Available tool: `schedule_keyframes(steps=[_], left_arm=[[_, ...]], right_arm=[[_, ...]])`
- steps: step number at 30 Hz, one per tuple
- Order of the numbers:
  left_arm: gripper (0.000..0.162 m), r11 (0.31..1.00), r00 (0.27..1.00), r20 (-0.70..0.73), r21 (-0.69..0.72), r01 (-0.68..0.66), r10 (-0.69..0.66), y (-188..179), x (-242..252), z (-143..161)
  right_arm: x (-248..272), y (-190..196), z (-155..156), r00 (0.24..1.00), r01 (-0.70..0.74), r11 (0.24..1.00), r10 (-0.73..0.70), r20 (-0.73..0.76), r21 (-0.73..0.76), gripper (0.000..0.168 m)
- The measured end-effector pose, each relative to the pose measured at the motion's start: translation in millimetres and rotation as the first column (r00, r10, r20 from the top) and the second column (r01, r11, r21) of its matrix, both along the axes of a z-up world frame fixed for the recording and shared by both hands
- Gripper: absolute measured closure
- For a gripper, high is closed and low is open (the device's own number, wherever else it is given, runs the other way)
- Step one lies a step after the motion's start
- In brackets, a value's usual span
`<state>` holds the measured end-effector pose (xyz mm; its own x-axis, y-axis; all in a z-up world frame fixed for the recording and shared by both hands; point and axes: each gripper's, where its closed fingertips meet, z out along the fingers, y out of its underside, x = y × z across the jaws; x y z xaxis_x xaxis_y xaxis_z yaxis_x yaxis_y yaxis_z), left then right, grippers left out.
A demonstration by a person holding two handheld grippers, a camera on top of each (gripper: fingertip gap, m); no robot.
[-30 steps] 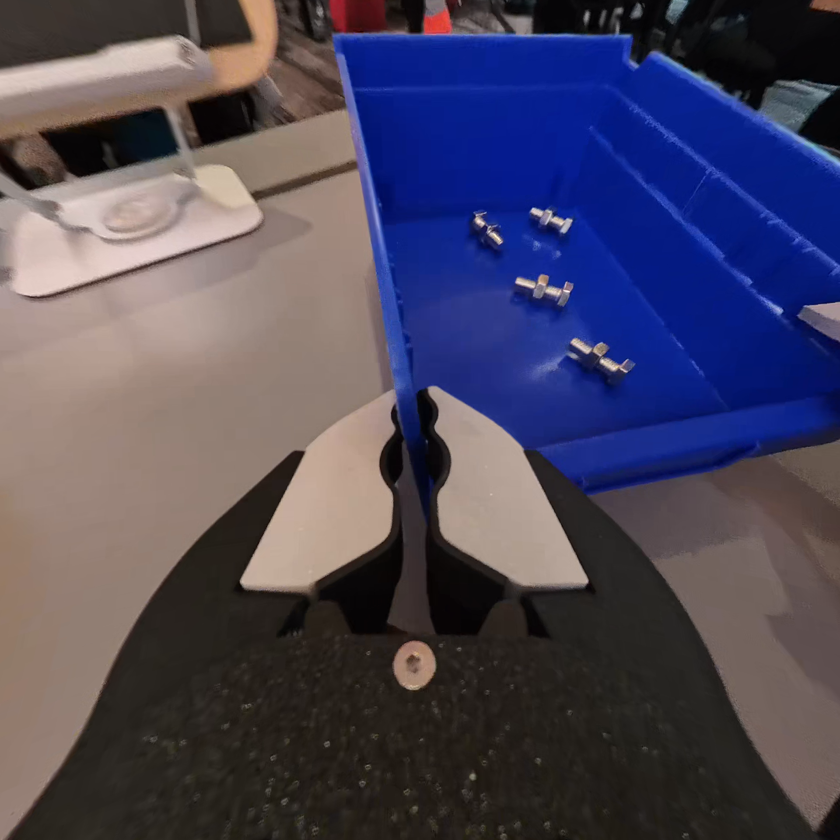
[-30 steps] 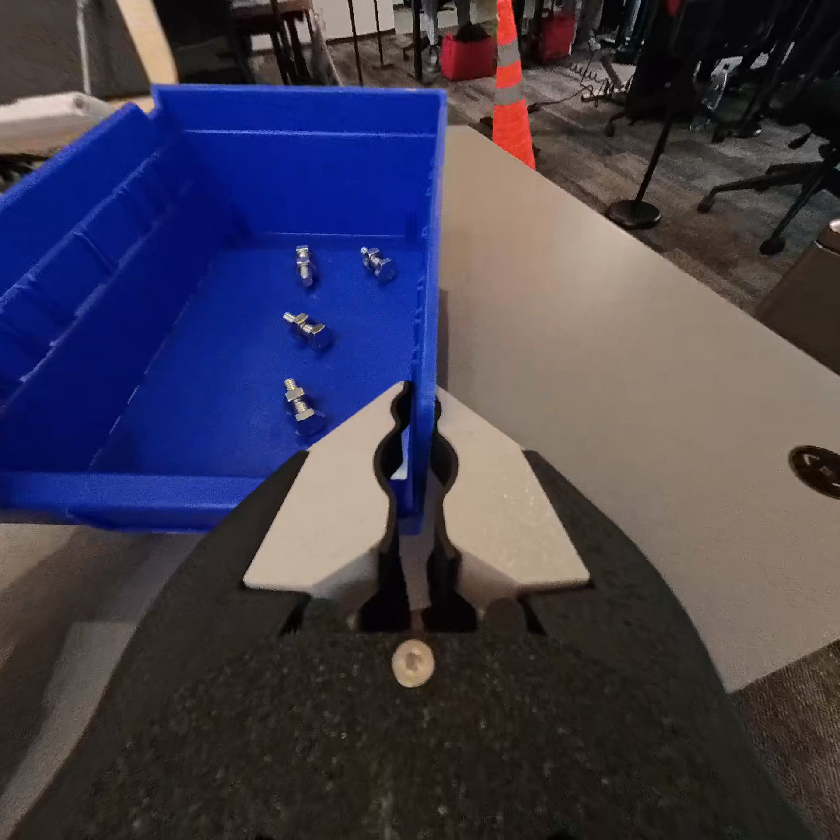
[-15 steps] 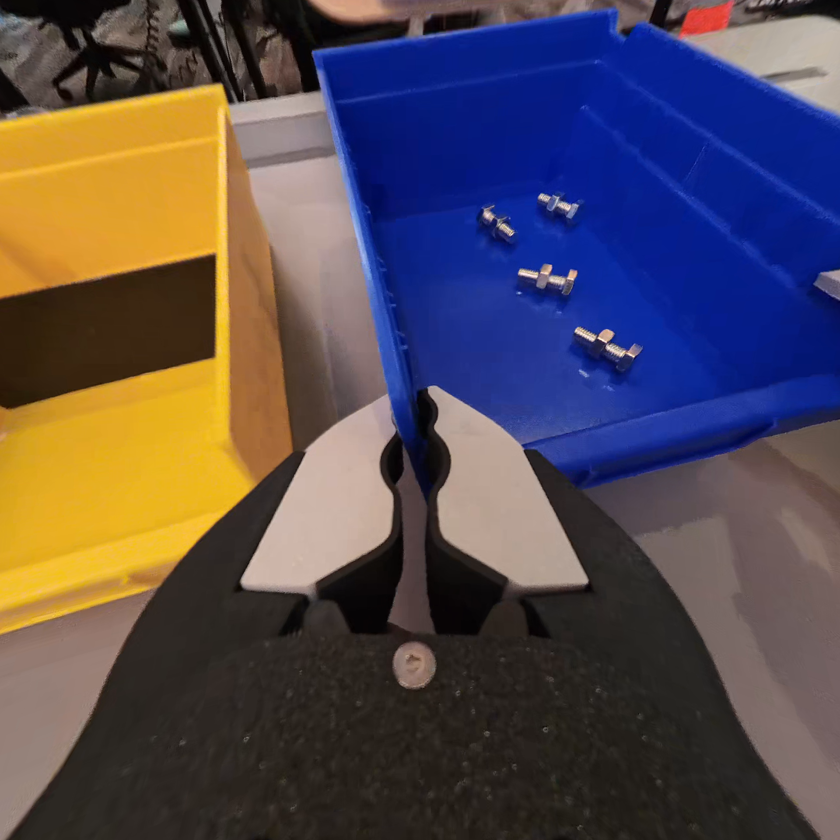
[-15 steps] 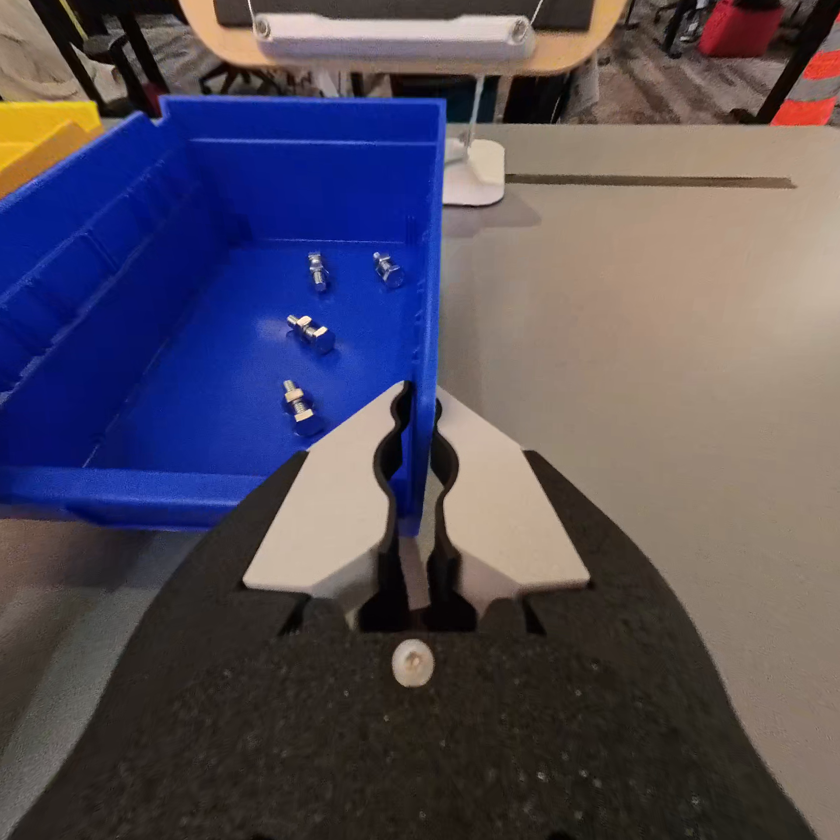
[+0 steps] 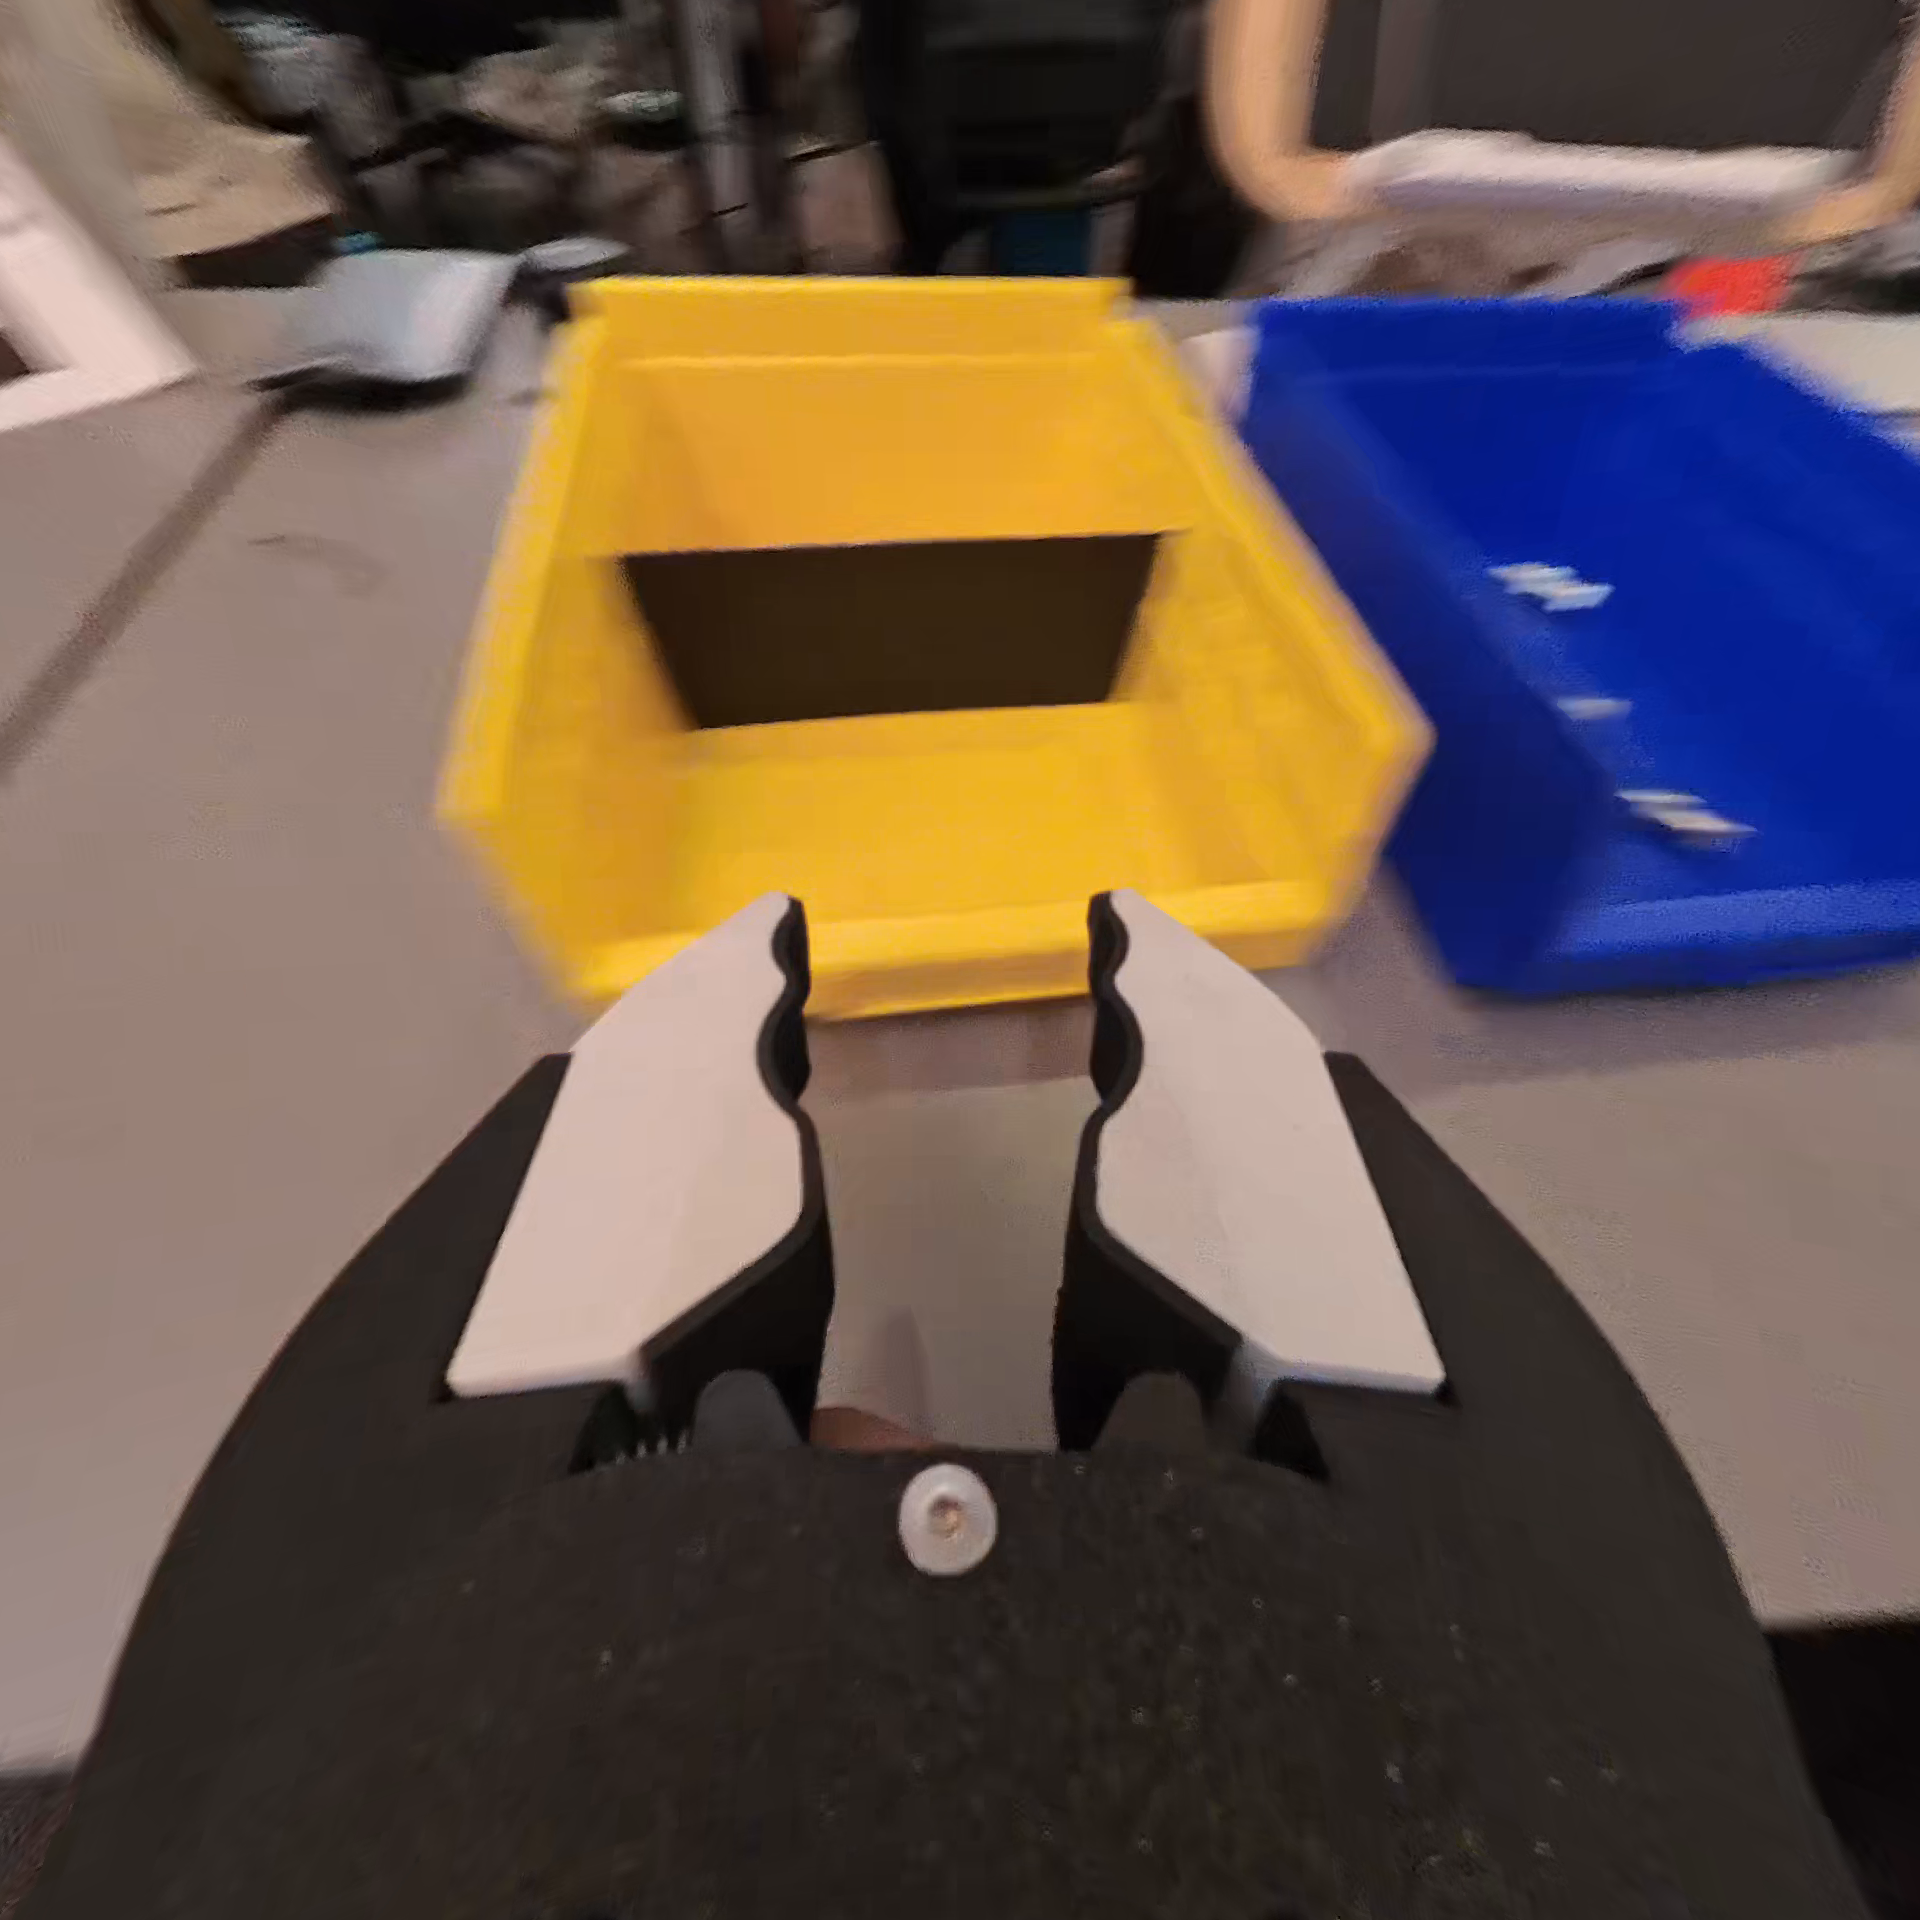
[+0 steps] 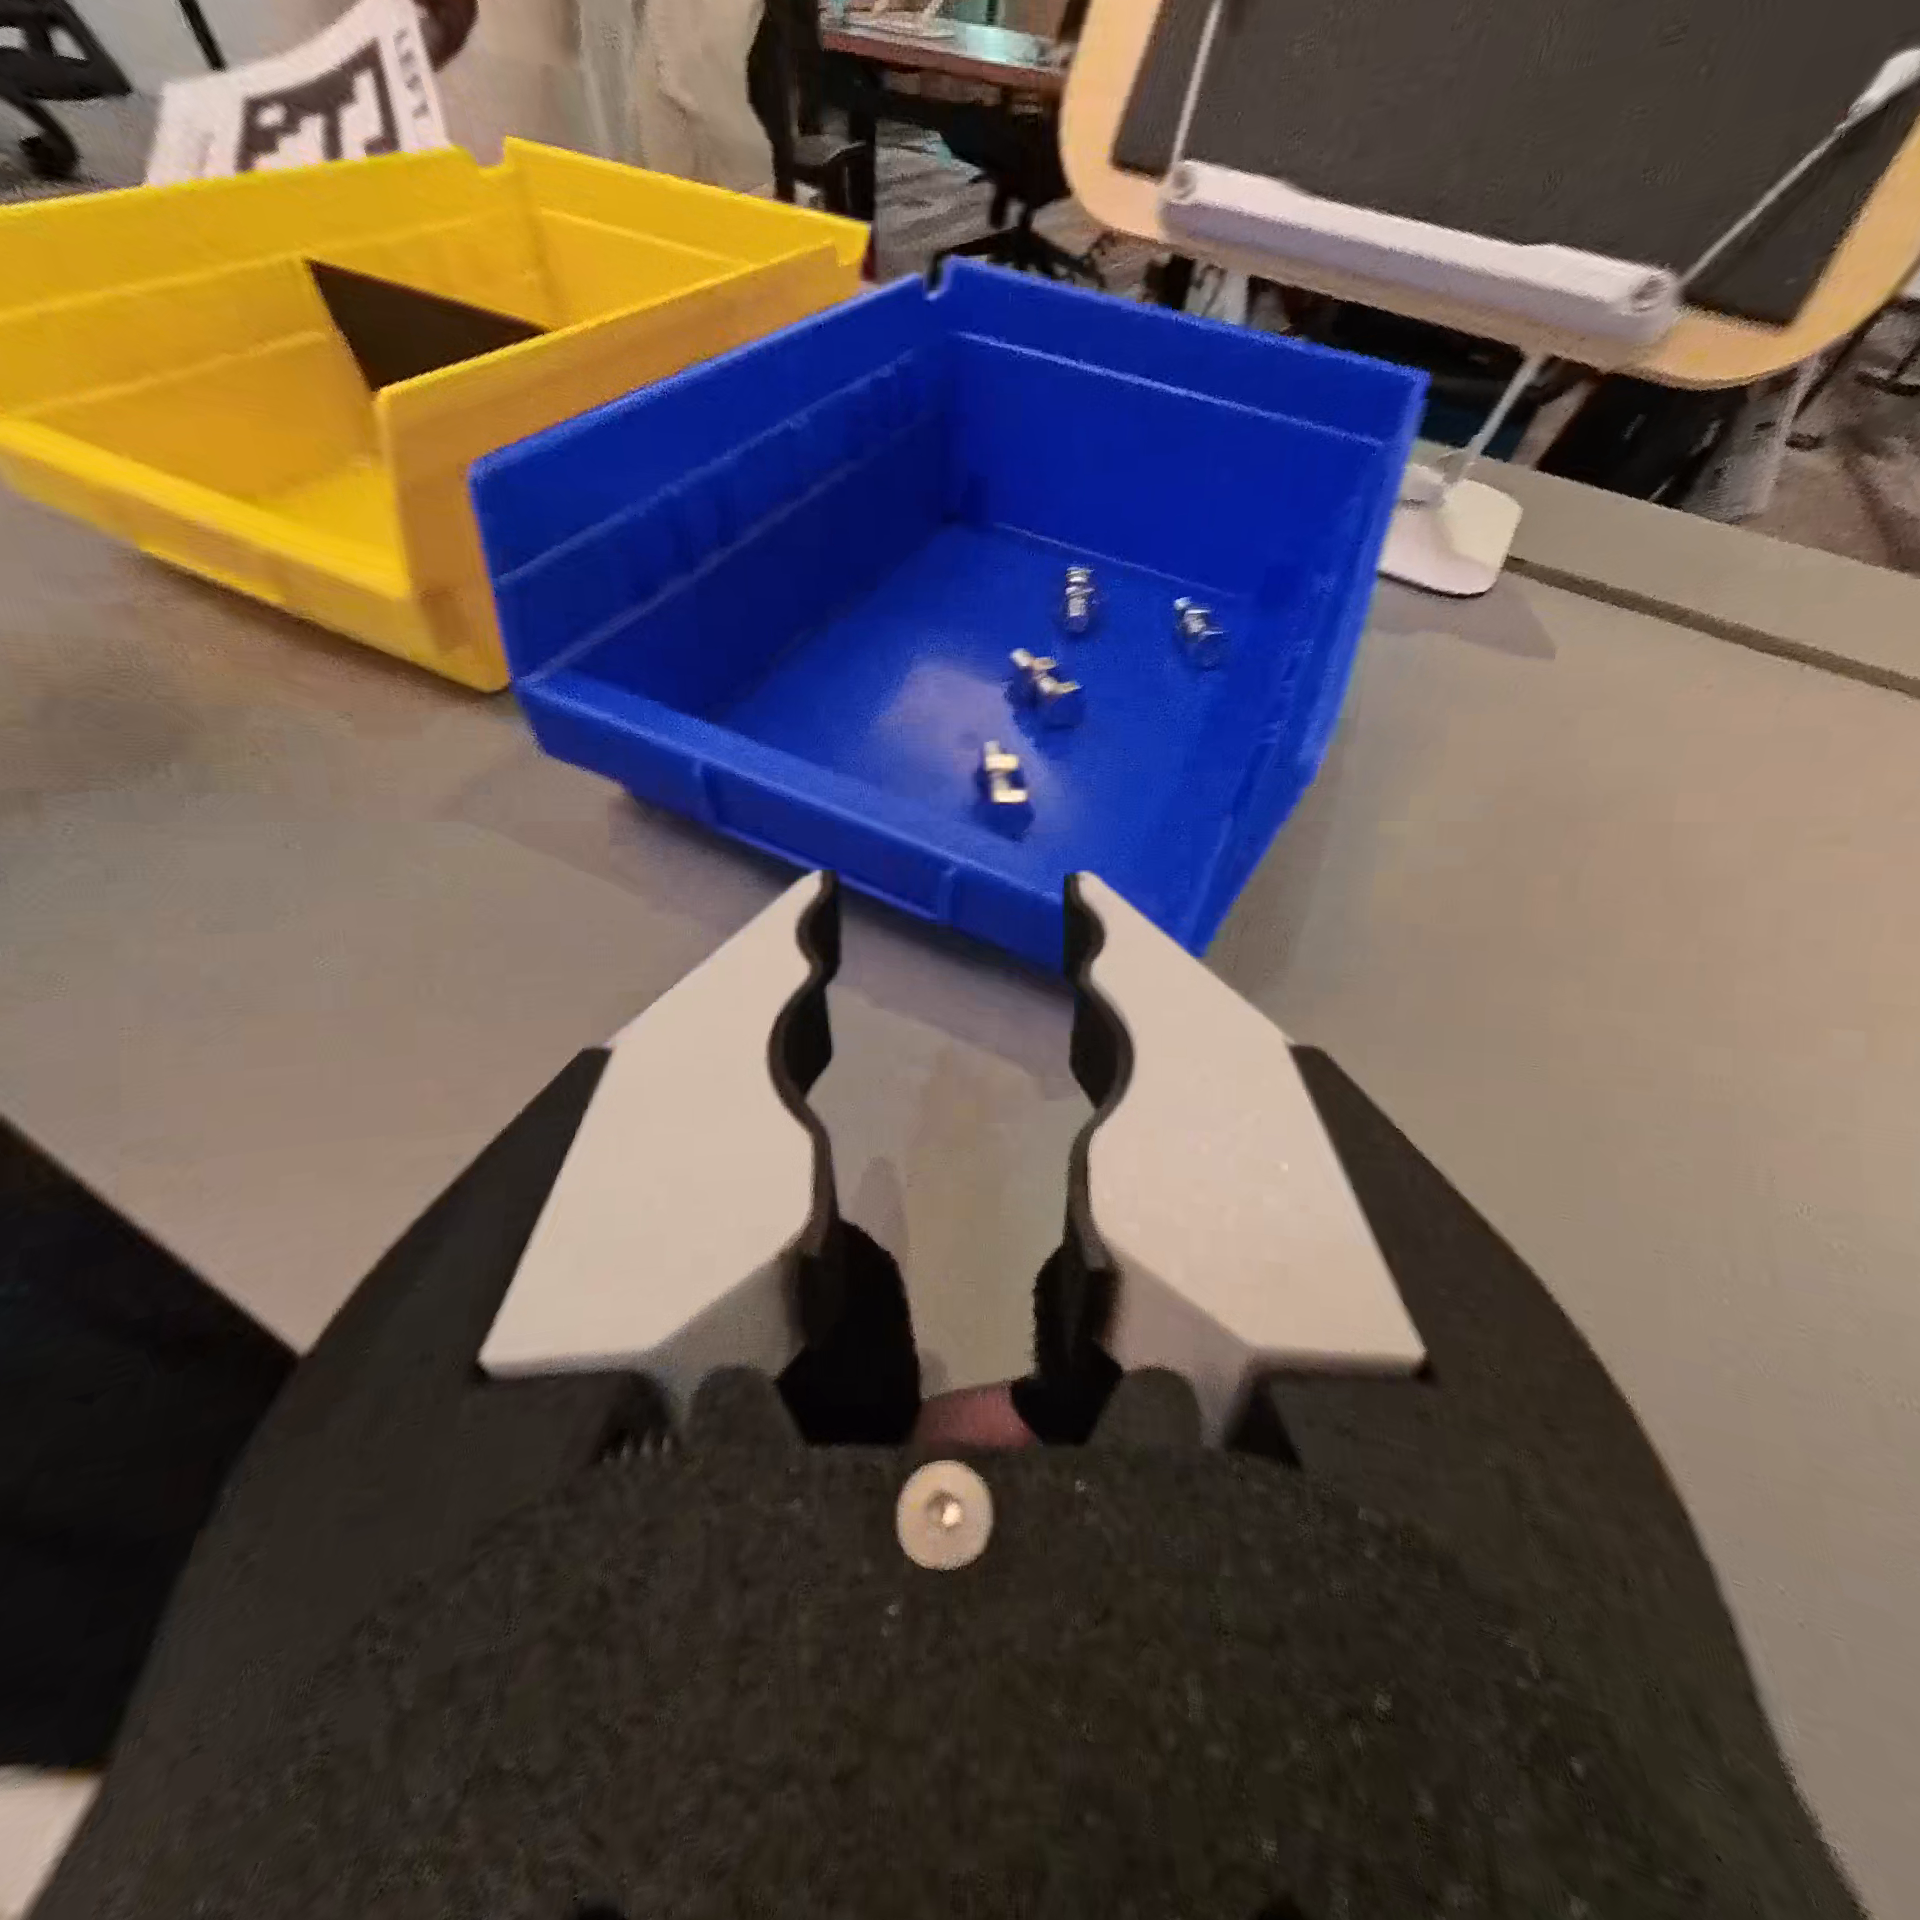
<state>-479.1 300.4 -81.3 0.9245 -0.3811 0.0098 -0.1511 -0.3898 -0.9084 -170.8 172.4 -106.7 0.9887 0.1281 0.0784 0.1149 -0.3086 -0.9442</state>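
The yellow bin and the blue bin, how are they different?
The blue bin holds four small metal bolts; the yellow bin shows none, only a dark divider panel. Yellow looks wider than blue. Both are open plastic bins sitting side by side on the grey table.

Each camera rides low on its own gripper above the grey tabletop [image 5: 260, 935], the left one facing the yellow bin [image 5: 914, 831] squarely from close by, the right one facing the blue bin [image 6: 727, 582], and both views share the two bins.
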Motion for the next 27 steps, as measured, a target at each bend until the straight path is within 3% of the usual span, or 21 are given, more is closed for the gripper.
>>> schedule_keyframes(steps=[2, 5, 11, 14, 15, 16, 21, 27], left_arm=[[0.111, 0.992, 0.990, -0.068, -0.004, -0.128, 0.127, 19.2, -52.1, -6.0], [0.113, 0.987, 0.989, -0.038, -0.058, -0.148, 0.146, 43.2, -78.4, -20.1], [0.119, 0.987, 0.994, 0.098, -0.158, -0.032, 0.047, 72.8, -66.8, -39.5], [0.123, 0.984, 0.993, 0.119, -0.175, 0.020, 0.001, 79.5, -52.6, -44.0], [0.132, 0.984, 0.995, 0.102, -0.173, 0.035, -0.018, 80.2, -47.9, -45.3], [0.157, 0.986, 0.997, 0.075, -0.164, 0.032, -0.020, 80.9, -45.8, -46.2], [0.158, 0.988, 1.000, 0.006, -0.152, 0.008, -0.007, 66.6, -41.9, -47.2], [0.157, 0.988, 1.000, -0.025, -0.153, -0.009, 0.005, -0.6, -57.4, -47.2]], right_arm=[[-32.0, -7.0, -7.5, 0.996, -0.088, 0.995, 0.087, -0.028, -0.038, 0.126], [-81.7, -5.9, -22.3, 0.968, -0.230, 0.969, 0.218, -0.120, -0.094, 0.125], [-140.0, 9.0, -58.2, 0.921, -0.388, 0.899, 0.376, -0.096, -0.200, 0.121], [-162.2, 22.5, -41.6, 0.905, -0.421, 0.900, 0.408, -0.119, -0.116, 0.119], [-169.3, 28.1, -36.4, 0.900, -0.428, 0.899, 0.413, -0.143, -0.096, 0.119], [-175.2, 33.4, -33.1, 0.899, -0.425, 0.901, 0.407, -0.163, -0.089, 0.119], [-180.7, 71.3, -23.4, 0.956, -0.256, 0.964, 0.240, -0.170, -0.073, 0.107], [-190.0, 93.7, -30.1, 0.990, -0.112, 0.990, 0.104, -0.090, -0.087, 0.105]])
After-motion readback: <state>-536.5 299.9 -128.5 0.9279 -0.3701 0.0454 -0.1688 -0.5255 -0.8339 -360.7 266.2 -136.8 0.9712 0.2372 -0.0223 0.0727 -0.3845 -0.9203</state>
